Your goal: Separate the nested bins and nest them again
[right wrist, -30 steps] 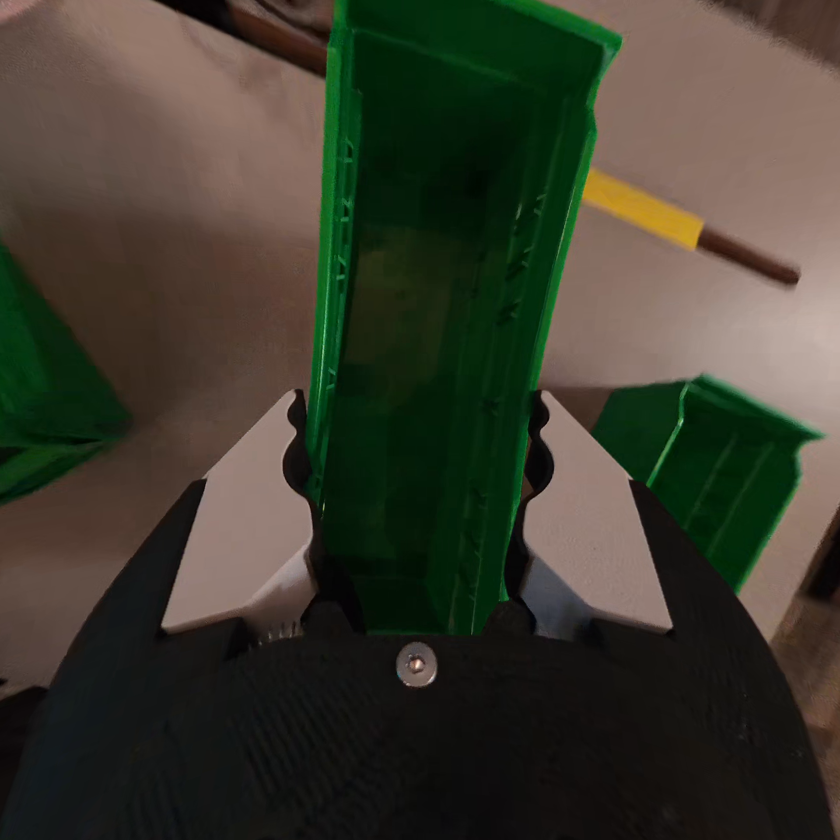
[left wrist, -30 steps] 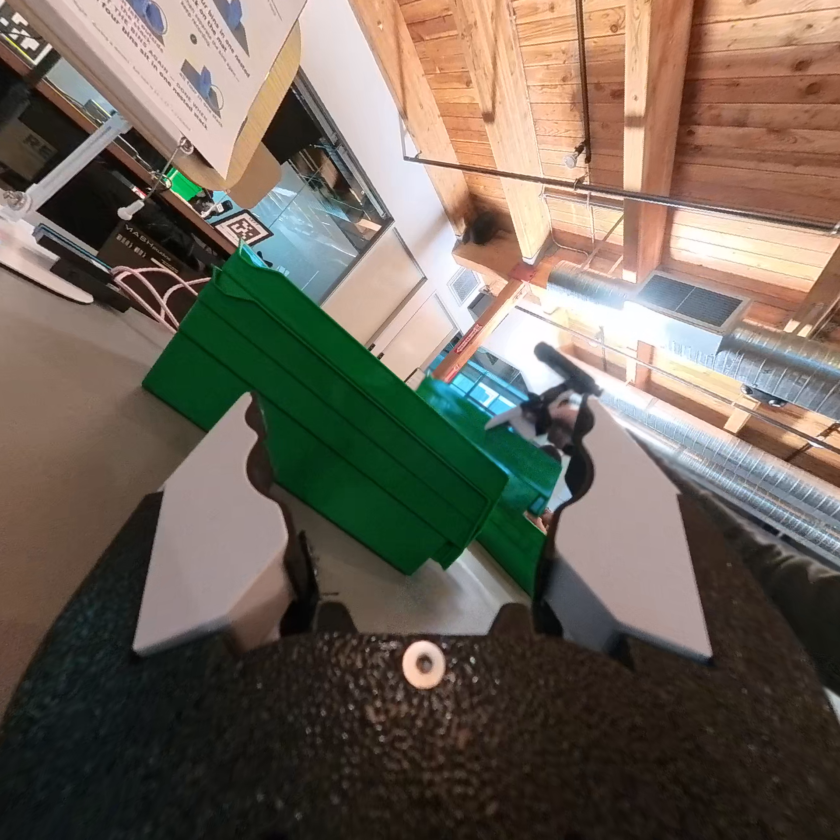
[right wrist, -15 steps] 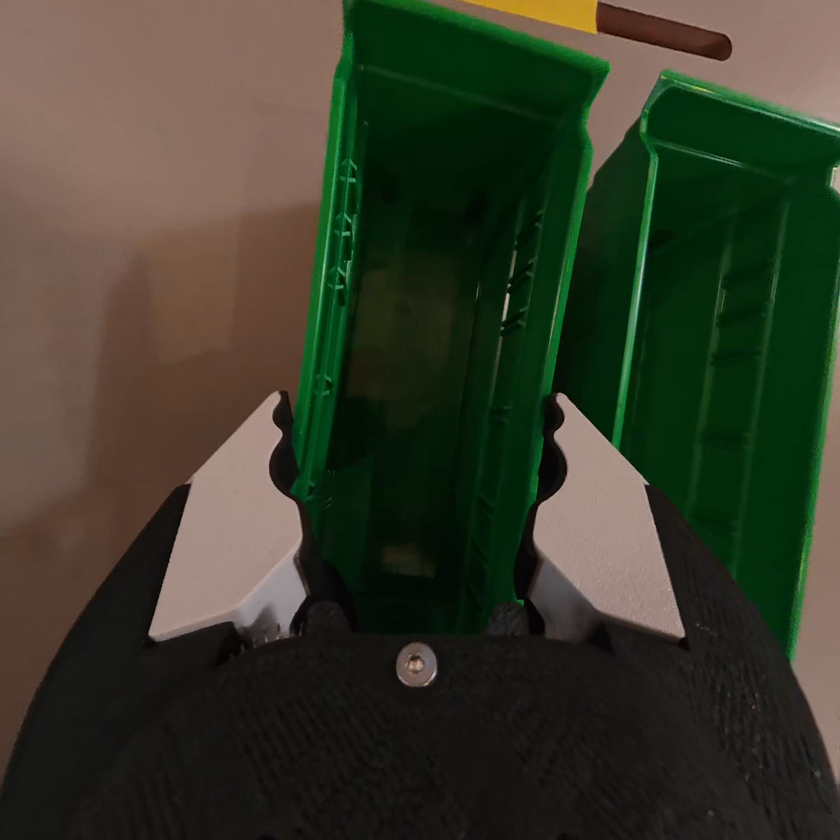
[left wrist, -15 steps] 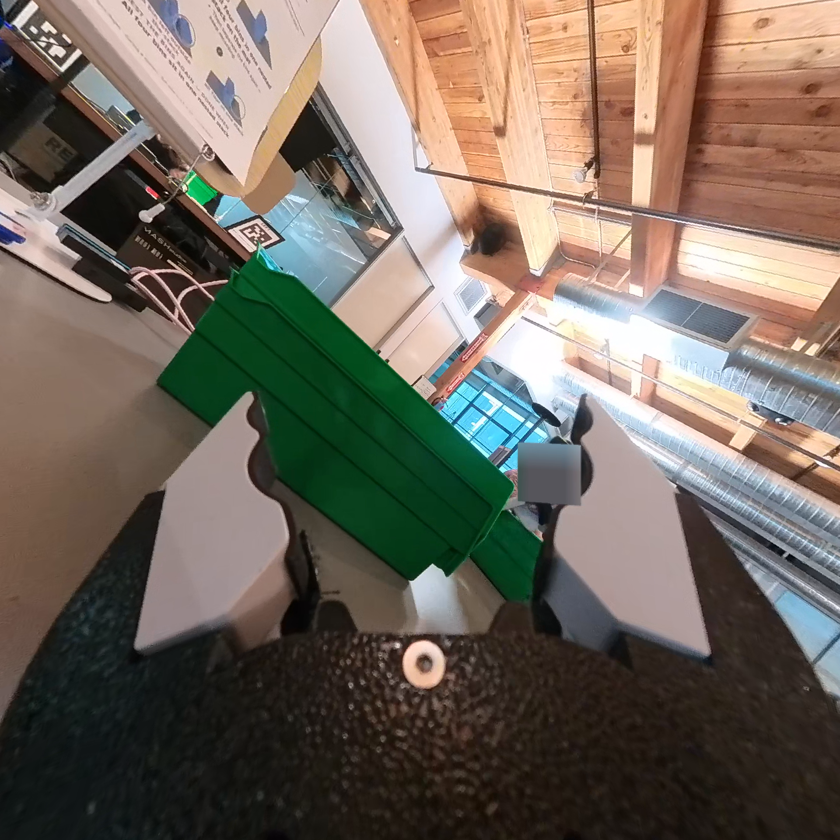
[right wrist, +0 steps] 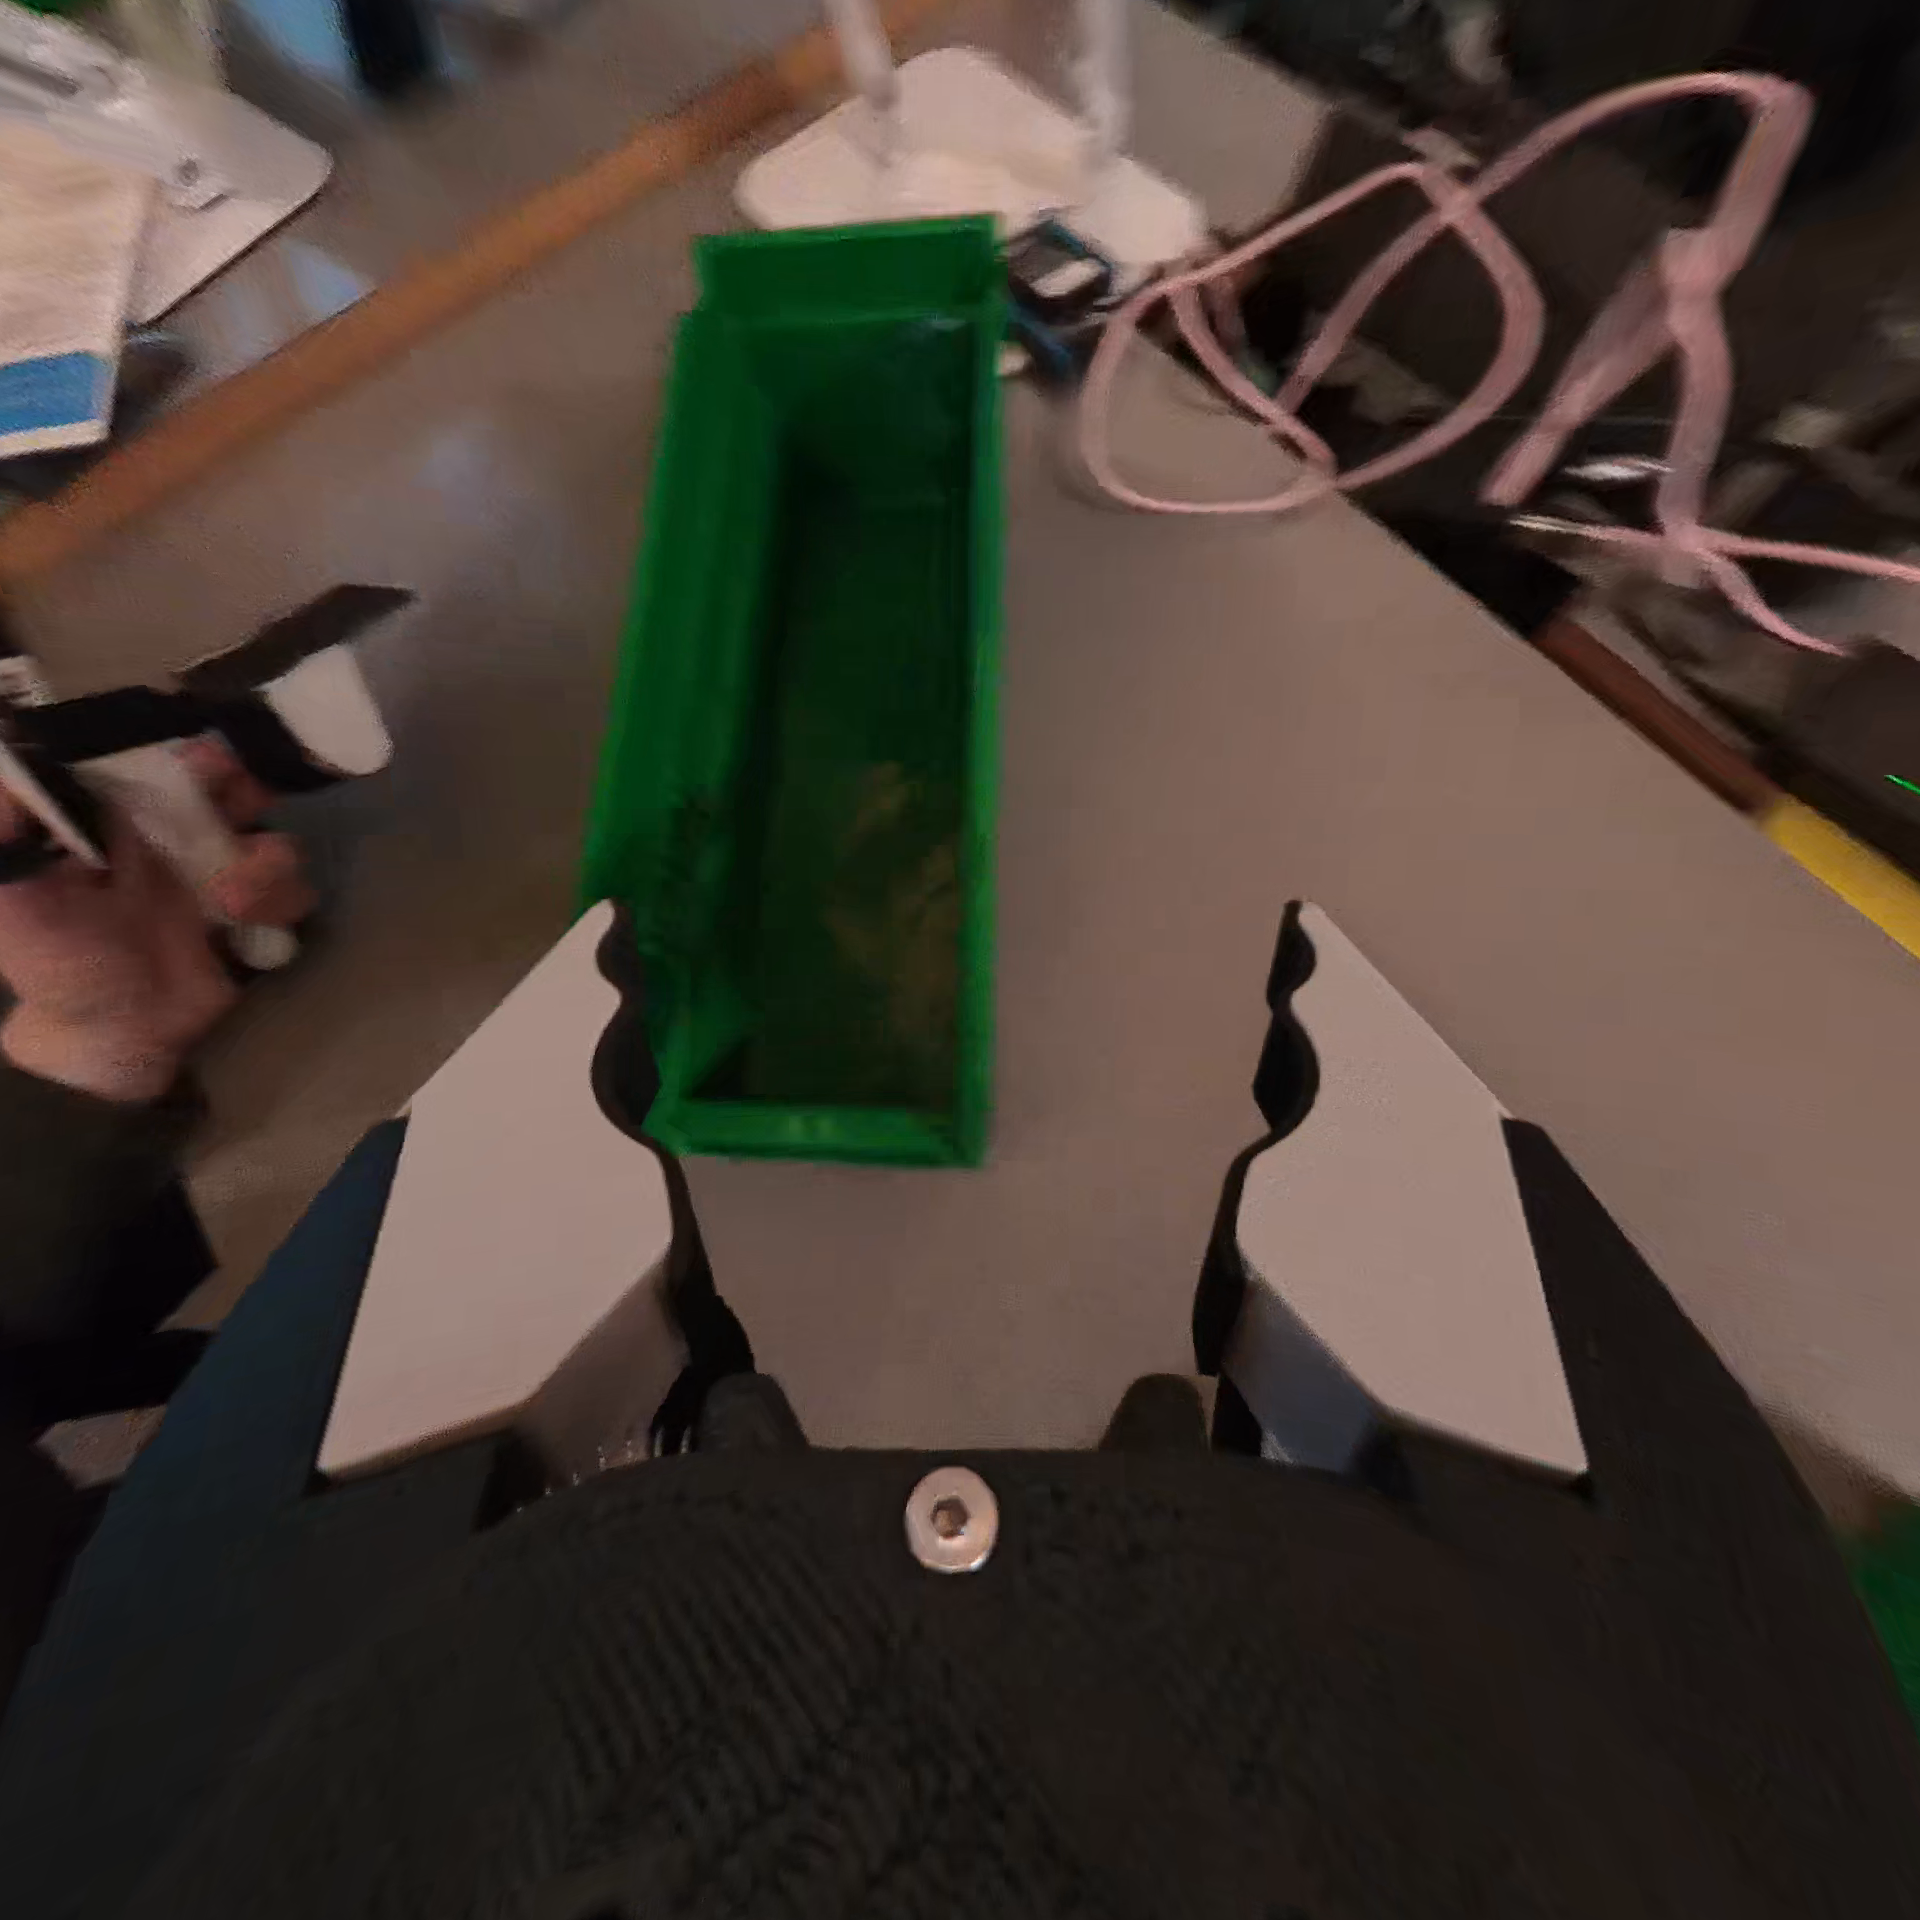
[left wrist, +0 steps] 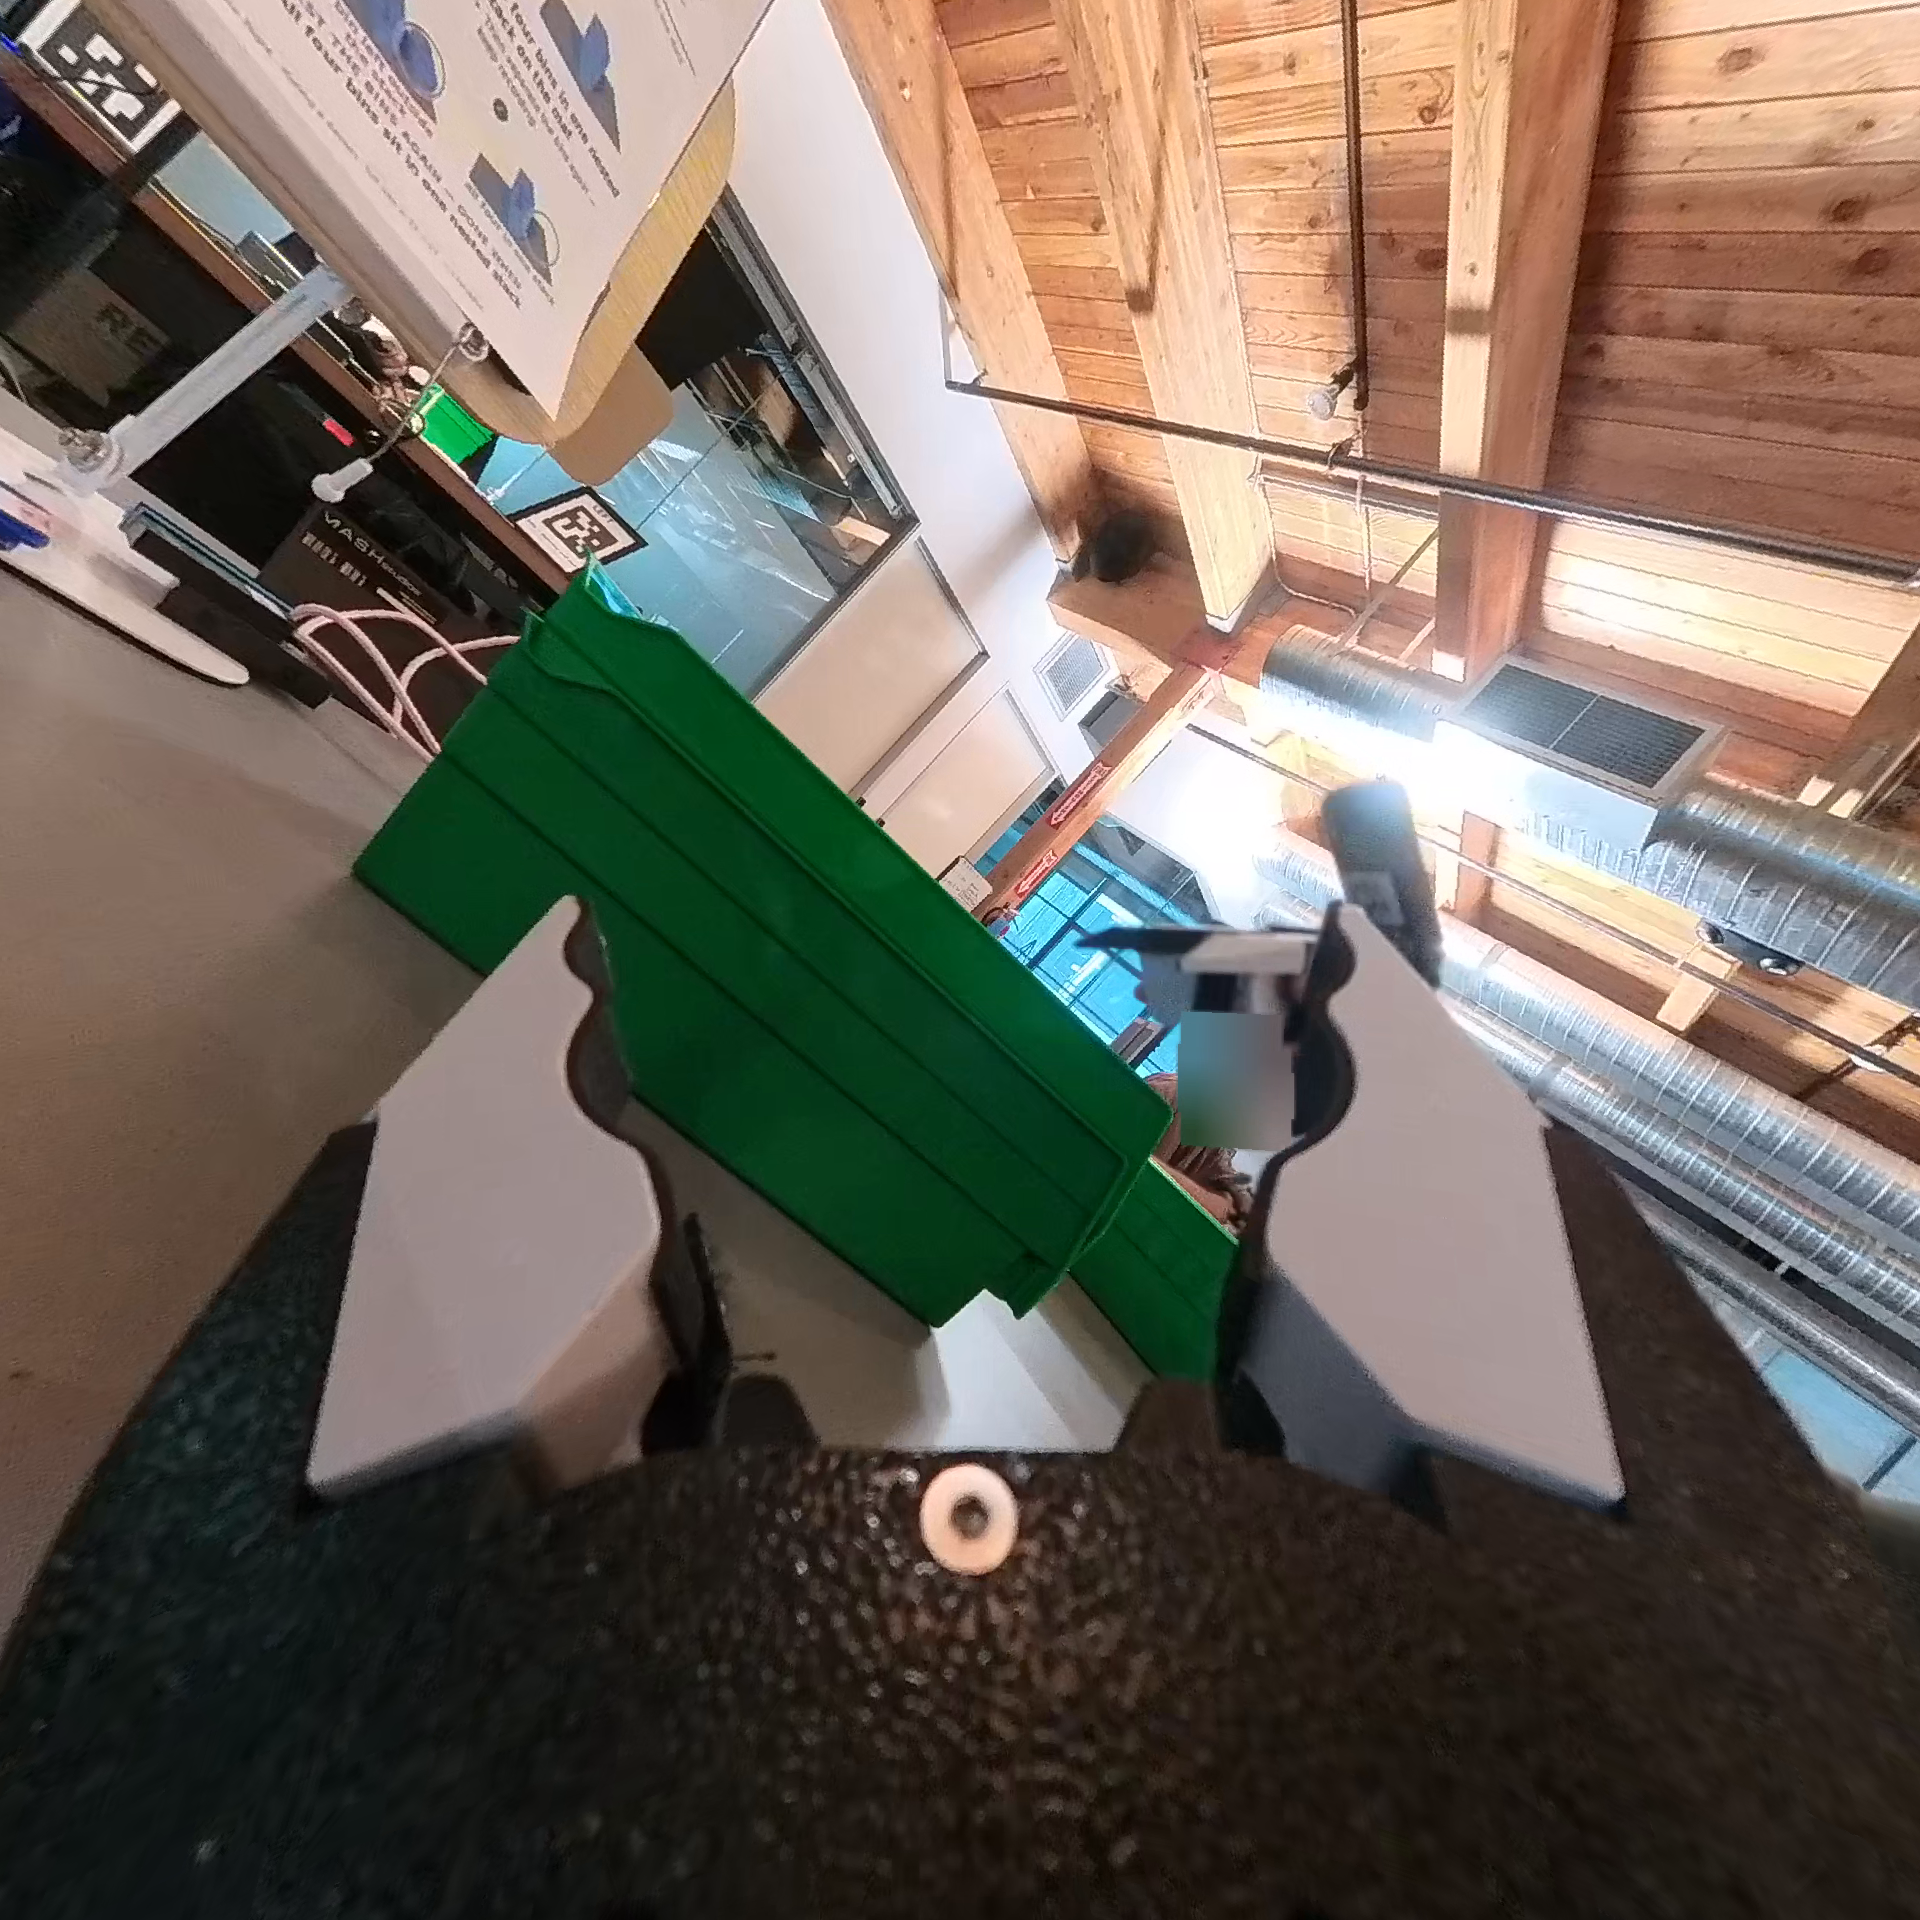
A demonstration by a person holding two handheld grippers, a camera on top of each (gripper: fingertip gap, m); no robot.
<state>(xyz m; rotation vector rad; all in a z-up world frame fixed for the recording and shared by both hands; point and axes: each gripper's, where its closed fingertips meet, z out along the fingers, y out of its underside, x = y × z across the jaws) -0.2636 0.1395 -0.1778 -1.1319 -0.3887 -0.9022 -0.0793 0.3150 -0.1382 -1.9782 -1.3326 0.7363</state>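
Observation:
A stack of nested green bins [left wrist: 769, 977] stands on the grey table [left wrist: 156, 935] just beyond my left gripper [left wrist: 956, 909], which is open and empty. Another green bin [left wrist: 1153, 1283] shows behind the stack's right end. In the right wrist view the stack [right wrist: 831, 675] is seen from above, open side up, with two rims showing at its far end. My right gripper [right wrist: 951, 909] is open and empty above its near end, not touching it. The left gripper [right wrist: 332, 665] shows there at the left, held by a hand [right wrist: 104, 935].
Pink cables [right wrist: 1455, 312] lie at the table's far right by dark equipment. White stand bases [right wrist: 935, 177] sit behind the stack. A wooden strip with yellow tape [right wrist: 1849, 862] marks the right edge. A printed sheet [left wrist: 468, 156] hangs above the left.
My right gripper let go of the green bin it held, opened, and swung over to face the nested stack. The left gripper stayed open and barely moved.

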